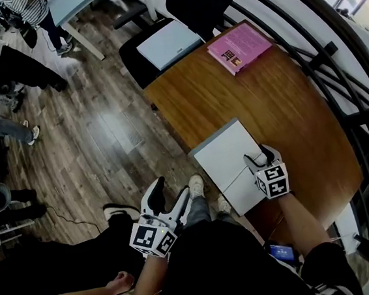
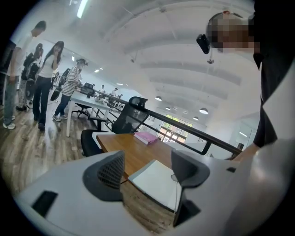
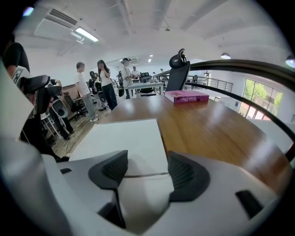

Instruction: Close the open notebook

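Observation:
The open notebook (image 1: 226,153) lies with blank white pages up near the front edge of the wooden table (image 1: 278,101). My right gripper (image 1: 259,158) hangs low over it where the fold meets the right edge, jaws apart. In the right gripper view the fold runs across between the fingers, and the notebook (image 3: 122,138) stretches away from my right gripper (image 3: 145,173), with nothing pinched. My left gripper (image 1: 167,196) is off the table to the left, over the floor, and open. In the left gripper view the notebook (image 2: 154,182) shows between the jaws of my left gripper (image 2: 147,168), some way off.
A pink book (image 1: 239,46) lies at the table's far end. A black office chair (image 1: 137,62) with a pale flat thing on its seat stands behind the table. A black railing (image 1: 331,49) runs along the right side. People stand on the wooden floor (image 1: 92,140) at the left.

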A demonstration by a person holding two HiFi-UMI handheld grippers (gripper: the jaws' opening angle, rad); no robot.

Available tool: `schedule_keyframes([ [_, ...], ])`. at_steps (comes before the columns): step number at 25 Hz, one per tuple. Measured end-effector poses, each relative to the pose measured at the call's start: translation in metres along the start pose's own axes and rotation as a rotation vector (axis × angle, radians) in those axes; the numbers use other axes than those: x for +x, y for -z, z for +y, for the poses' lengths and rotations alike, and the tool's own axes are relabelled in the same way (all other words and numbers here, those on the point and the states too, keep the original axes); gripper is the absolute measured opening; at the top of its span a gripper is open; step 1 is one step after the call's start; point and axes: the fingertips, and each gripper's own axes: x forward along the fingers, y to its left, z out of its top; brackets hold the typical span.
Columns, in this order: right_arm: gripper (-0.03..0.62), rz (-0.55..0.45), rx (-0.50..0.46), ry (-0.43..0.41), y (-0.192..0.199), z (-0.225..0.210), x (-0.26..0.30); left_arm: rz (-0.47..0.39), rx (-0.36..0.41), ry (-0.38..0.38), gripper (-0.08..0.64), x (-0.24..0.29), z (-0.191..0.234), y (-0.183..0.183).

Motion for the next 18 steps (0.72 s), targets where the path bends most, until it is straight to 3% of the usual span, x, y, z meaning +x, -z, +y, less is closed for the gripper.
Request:
schedule_keyframes([
  [18, 0.276, 0.007, -0.038, -0.011, -0.006, 0.024, 0.006, 0.068, -0.093, 0.029, 0.325, 0.022, 0.030, 0.031],
])
